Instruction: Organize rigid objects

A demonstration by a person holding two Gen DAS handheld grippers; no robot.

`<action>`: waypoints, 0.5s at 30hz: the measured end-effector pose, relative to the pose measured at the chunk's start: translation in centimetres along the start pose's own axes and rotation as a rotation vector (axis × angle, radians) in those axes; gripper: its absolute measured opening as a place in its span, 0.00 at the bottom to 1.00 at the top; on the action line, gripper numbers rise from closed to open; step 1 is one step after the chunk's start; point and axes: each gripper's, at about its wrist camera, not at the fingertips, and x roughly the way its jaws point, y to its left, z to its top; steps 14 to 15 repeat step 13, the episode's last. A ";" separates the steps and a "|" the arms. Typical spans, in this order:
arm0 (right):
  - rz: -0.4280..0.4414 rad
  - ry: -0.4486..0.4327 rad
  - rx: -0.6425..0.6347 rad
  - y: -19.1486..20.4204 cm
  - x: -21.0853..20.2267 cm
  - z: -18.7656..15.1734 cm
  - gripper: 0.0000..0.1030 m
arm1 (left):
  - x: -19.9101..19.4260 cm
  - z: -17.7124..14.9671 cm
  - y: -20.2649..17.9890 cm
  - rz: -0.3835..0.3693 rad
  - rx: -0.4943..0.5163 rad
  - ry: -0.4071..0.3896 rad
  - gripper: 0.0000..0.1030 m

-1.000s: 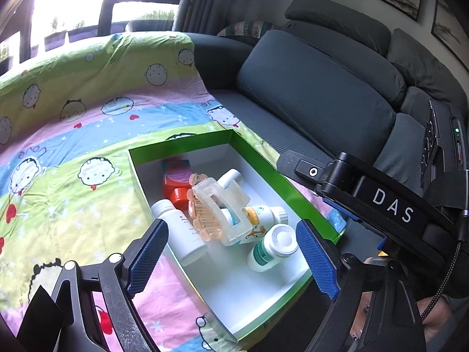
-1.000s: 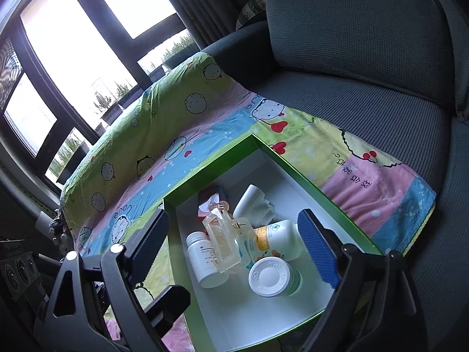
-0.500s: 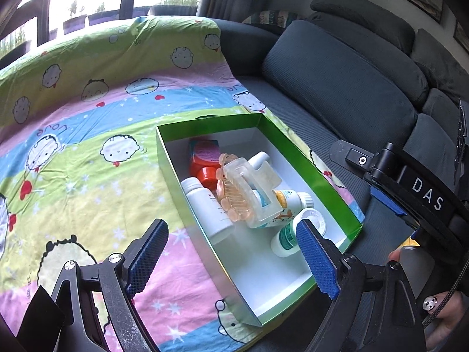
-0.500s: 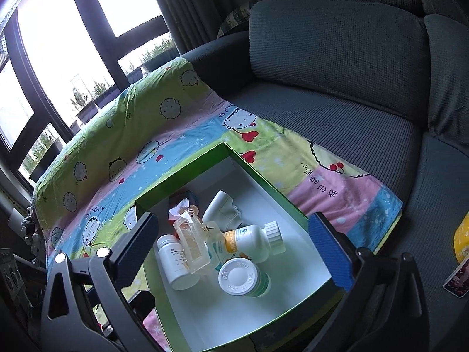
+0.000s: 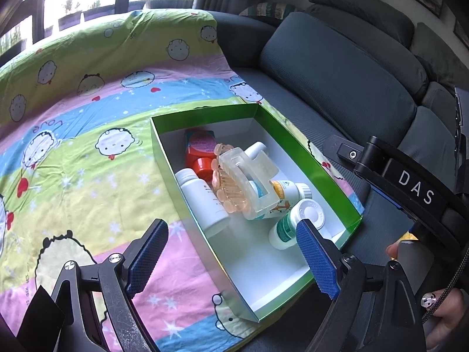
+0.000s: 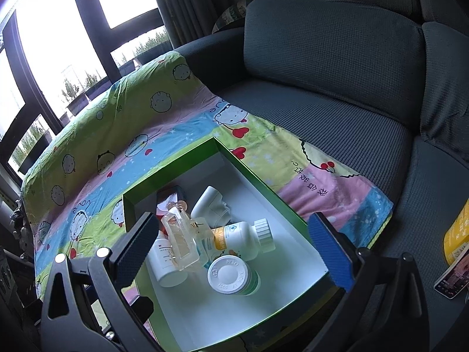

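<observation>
A: What is the biggest thing ahead of the fingers?
B: The grey sofa (image 5: 337, 70), with a cartoon-print sheet (image 5: 88, 117) draped over its seat and arm. The sheet's far edge ends short of the back cushions, so bare seat fabric shows beyond and to the right of the fingers.

A: And on the sheet?
B: A green box (image 5: 296, 146) with a white inside, open at the top. In the left wrist view it runs from between the fingertips away toward the cushions; its near corner overhangs the sheet's edge. The white floor nearest the fingers is bare, and the bottles crowd the far half.

A: What lies in it?
B: A clear hair claw clip (image 5: 243, 182) rests on top of the pile. Under and beside it lie a white bottle (image 5: 202, 199) along the left wall, a white bottle with an orange label (image 6: 240, 237), a green-labelled bottle (image 6: 231, 275) with its white cap toward the right wrist camera, and an orange-red bottle (image 5: 200, 152) at the far end. A white bottle neck (image 6: 209, 202) pokes out behind the clip.

A: The grippers?
B: The left gripper (image 5: 231, 252) is spread wide, holding nothing, above the box's near end. The right gripper (image 6: 234, 252) is equally wide, empty, its fingers straddling the box walls from above.

A: Anything off to the side?
B: A yellow packet (image 6: 457, 234) and a phone (image 6: 451, 275) lie on the seat, right of the right fingers.
</observation>
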 end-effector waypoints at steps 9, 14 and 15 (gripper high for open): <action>-0.010 0.002 -0.003 0.1 -0.1 0.0 0.99 | -0.1 -0.1 -0.2 -0.015 0.006 0.003 0.87; -0.013 0.001 -0.004 0.0 -0.2 0.0 0.99 | -0.2 -0.2 -0.2 -0.024 0.009 0.003 0.87; -0.013 0.001 -0.004 0.0 -0.2 0.0 0.99 | -0.2 -0.2 -0.2 -0.024 0.009 0.003 0.87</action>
